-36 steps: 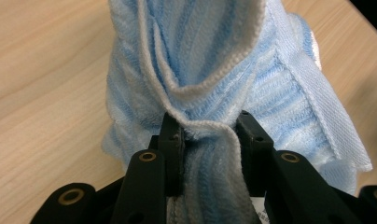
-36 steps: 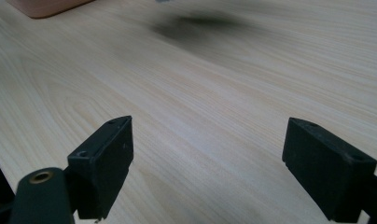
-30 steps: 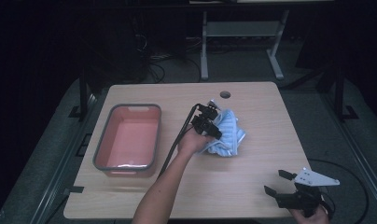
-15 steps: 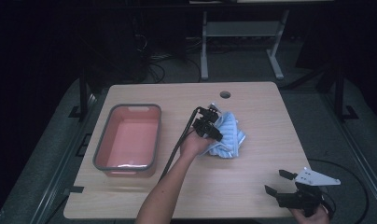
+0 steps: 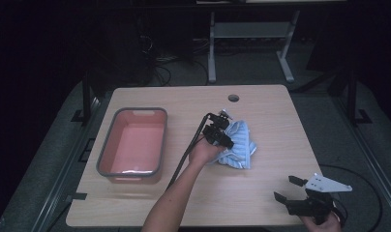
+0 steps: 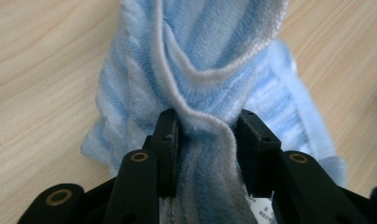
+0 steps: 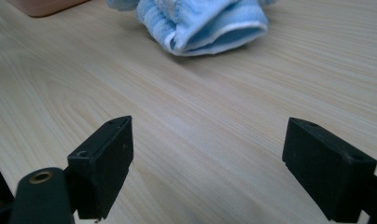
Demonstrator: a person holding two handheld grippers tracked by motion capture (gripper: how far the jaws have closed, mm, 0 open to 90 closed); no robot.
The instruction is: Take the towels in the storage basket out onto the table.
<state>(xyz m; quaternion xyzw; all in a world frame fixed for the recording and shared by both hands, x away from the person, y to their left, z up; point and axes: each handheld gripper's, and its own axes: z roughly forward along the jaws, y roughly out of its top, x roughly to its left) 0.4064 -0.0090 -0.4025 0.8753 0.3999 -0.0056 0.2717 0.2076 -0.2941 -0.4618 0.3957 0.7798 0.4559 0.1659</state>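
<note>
Towel: blue striped towel point(image 5: 238, 144) sits bunched mid-table, right of the pink tub point(image 5: 133, 143), well apart from it.

High view / left: my left gripper point(image 5: 226, 140) is down on the towel's left edge, cable trailing back along my forearm. Jaws have just been opening, with cloth between them.

High view / right: my right gripper point(image 5: 289, 188) hovers over the near right corner of the table point(image 5: 280, 111), well apart from the towel, holding nothing.

High view / risk: towel is a loose heap. If I lift from this edge alone, the rest likely drags or unrolls across the wood instead of coming up clean.

Left gripper view / grip: a thick fold of towel point(image 6: 210, 70) runs up between my two black jaws and both pads still touch it. I read it as a loosening pinch, not a firm one.

Left gripper view / risk: white hem point(image 6: 203, 77) curls right at the pad line. Any pull now and the fold may slip out, since terry compresses and the jaws are easing off.

Left gripper view / risk 2: if I want a full release, pile could snag on the pad edges and tug the heap as I back away.

Right gripper view / state: my right gripper point(image 7: 207, 154) is spread wide over bare wood, nothing between the jaws.

Right gripper view / towel: folded end point(image 7: 205, 21) lies ahead, tub corner point(image 7: 46, 5) at top left.

Right gripper view / risk: a low approach from here could shove the roll rather than straddle it.
</note>
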